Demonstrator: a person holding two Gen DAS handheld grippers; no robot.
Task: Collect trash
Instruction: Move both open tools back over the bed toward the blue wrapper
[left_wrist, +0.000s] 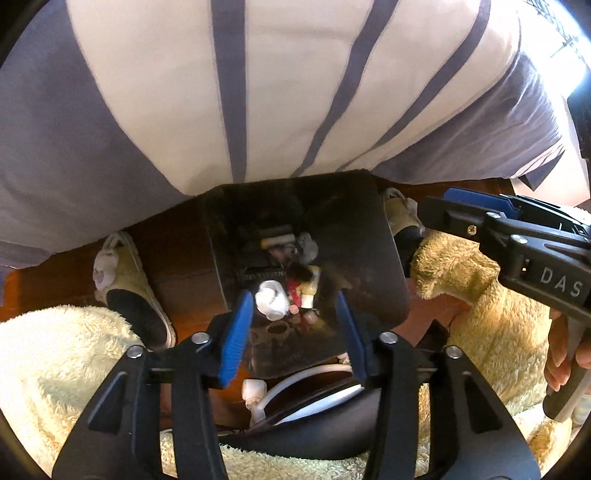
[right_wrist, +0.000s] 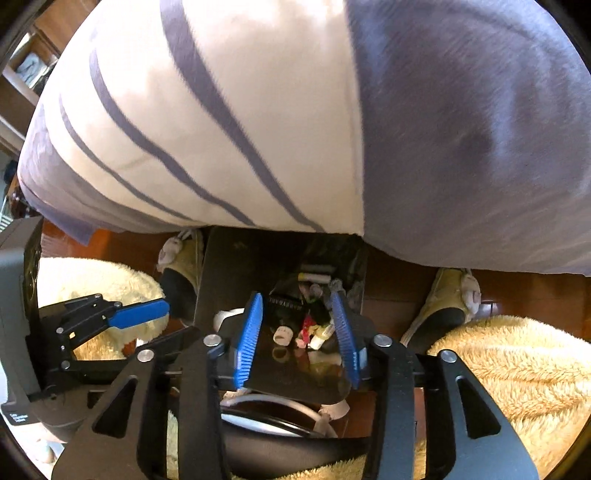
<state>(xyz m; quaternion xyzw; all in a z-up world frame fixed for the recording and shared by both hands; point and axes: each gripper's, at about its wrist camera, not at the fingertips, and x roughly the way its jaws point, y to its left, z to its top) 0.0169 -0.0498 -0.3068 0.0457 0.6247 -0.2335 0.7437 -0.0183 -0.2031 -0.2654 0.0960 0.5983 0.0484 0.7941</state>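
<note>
A black trash bin (left_wrist: 373, 266) stands on the floor below me, also seen in the right wrist view (right_wrist: 218, 273). It holds several pieces of trash: a crumpled white tissue (left_wrist: 272, 298), a red wrapper (left_wrist: 294, 291), a small white roll (right_wrist: 283, 335) and tubes. My left gripper (left_wrist: 295, 330) is open and empty above the bin; it also shows in the right wrist view (right_wrist: 147, 310). My right gripper (right_wrist: 299, 338) is open and empty above the bin; it also shows in the left wrist view (left_wrist: 454, 206).
A striped white and purple duvet (left_wrist: 258, 92) hangs over the bin's far side. My slippers (left_wrist: 125, 280) (right_wrist: 443, 306) stand on the wooden floor either side of the bin. My fleece-clad legs (right_wrist: 517, 365) frame it. A white cable (left_wrist: 306, 380) lies near.
</note>
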